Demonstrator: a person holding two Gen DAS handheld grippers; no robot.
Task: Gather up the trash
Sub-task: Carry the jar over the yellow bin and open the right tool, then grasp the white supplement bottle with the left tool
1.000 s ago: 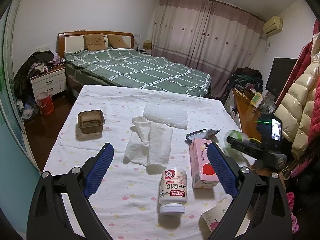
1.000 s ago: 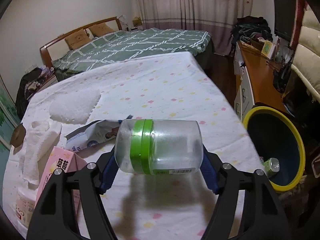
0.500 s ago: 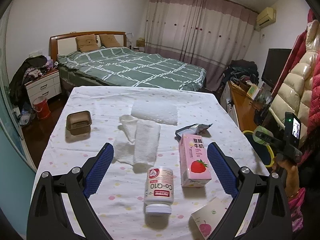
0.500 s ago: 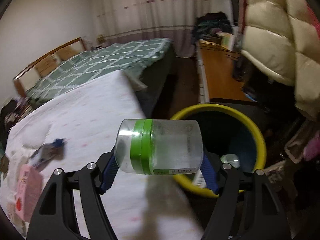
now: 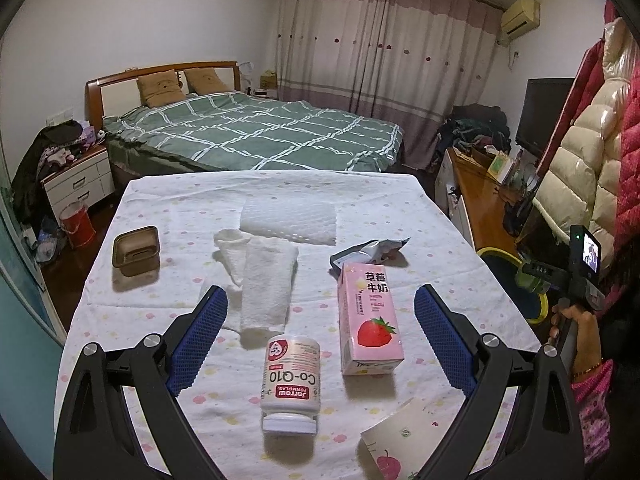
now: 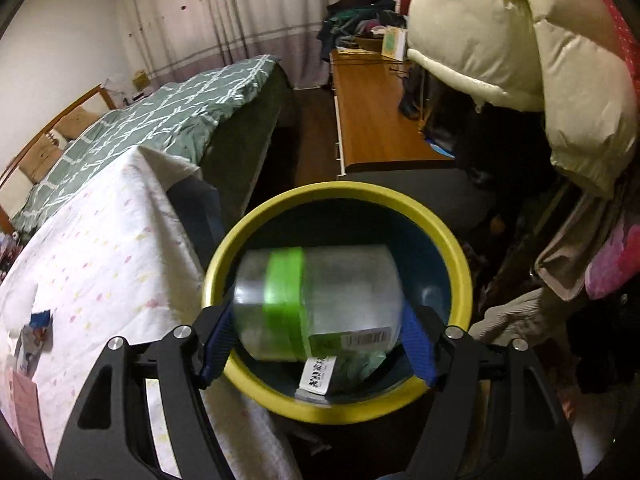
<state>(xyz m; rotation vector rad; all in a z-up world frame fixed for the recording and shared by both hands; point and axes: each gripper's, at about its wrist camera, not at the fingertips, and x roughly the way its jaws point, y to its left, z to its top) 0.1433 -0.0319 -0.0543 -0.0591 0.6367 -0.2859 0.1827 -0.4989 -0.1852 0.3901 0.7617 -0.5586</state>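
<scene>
Right wrist view: the right gripper (image 6: pixel 318 344) stands spread, its pads just off the blurred clear jar (image 6: pixel 316 304) at frame centre, over the yellow-rimmed bin (image 6: pixel 340 410). The left gripper (image 5: pixel 320 334) hangs spread above the bottle (image 5: pixel 291 380) and pink carton (image 5: pixel 368 320).

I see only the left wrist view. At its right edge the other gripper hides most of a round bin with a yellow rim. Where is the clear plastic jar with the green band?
Observer: In the right wrist view the clear plastic jar with the green band is between the fingers of the right gripper, directly over the mouth of the round yellow-rimmed bin.
Operator: Is the jar firmly held?
Observer: I cannot tell. The jar looks blurred, while the fingers look sharp.
Operator: Is the bin empty?
Observer: No. Greenish packaging with a white label lies inside it.
</scene>
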